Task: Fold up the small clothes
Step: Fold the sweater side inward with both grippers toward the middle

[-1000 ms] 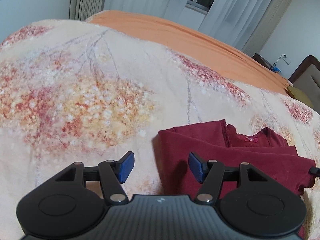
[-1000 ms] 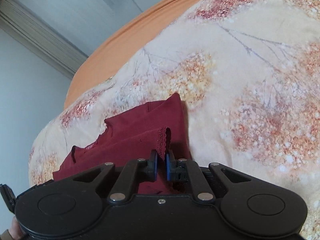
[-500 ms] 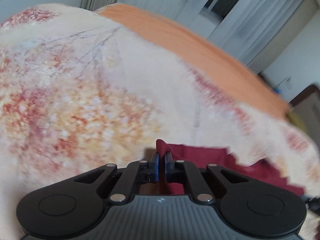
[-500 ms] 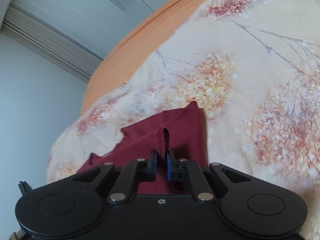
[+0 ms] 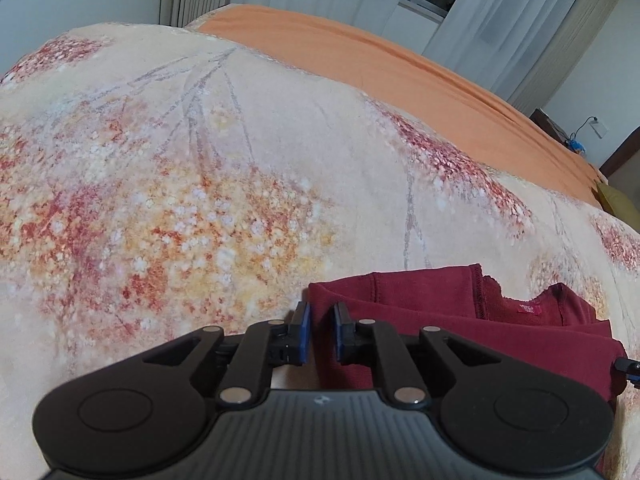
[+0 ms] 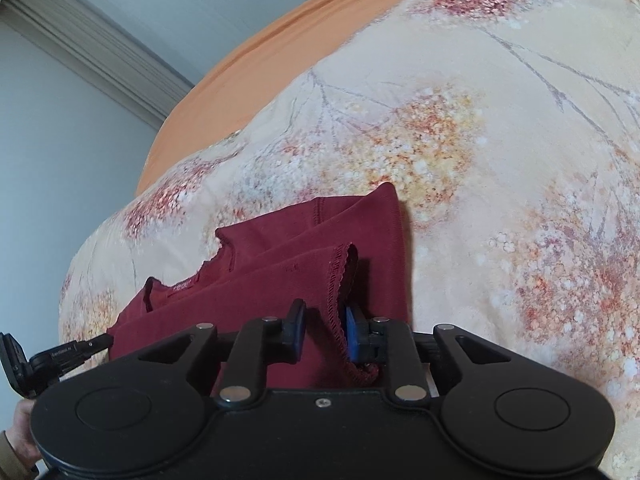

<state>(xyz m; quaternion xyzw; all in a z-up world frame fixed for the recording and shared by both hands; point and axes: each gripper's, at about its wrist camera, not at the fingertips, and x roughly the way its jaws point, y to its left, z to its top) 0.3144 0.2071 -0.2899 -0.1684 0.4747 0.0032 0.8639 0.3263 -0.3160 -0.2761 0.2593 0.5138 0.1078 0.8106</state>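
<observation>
Here, in the left wrist view, we see the left gripper [image 5: 319,330] low over the floral blanket [image 5: 200,180], its blue pads [image 5: 303,330] a narrow gap apart, with nothing pinched between them. The near left corner of the dark red garment [image 5: 460,316] lies in that gap and just ahead of it, flat on the blanket; the cloth is folded into a long band running off to the right, with a small red neck label [image 5: 525,309] showing near its far edge. Beyond the blanket we see an orange sheet [image 5: 380,60] and pale curtains [image 5: 480,12] at the window. In the right wrist view, the right gripper [image 6: 324,334] also stands parted, its two pads apart with a scalloped hem [image 6: 340,292] of the garment [image 6: 312,248] lying loose between them; the fabric touches the blue pad [image 6: 352,334] on the right, but the fingers do not clamp it. The garment lies folded on the blanket [image 6: 500,160], reaching away to the upper left, its top layer curling up at the hem. At the left edge we see the tip of the other gripper [image 6: 60,356] at the garment's far end, and the orange sheet [image 6: 280,52] beyond.
</observation>
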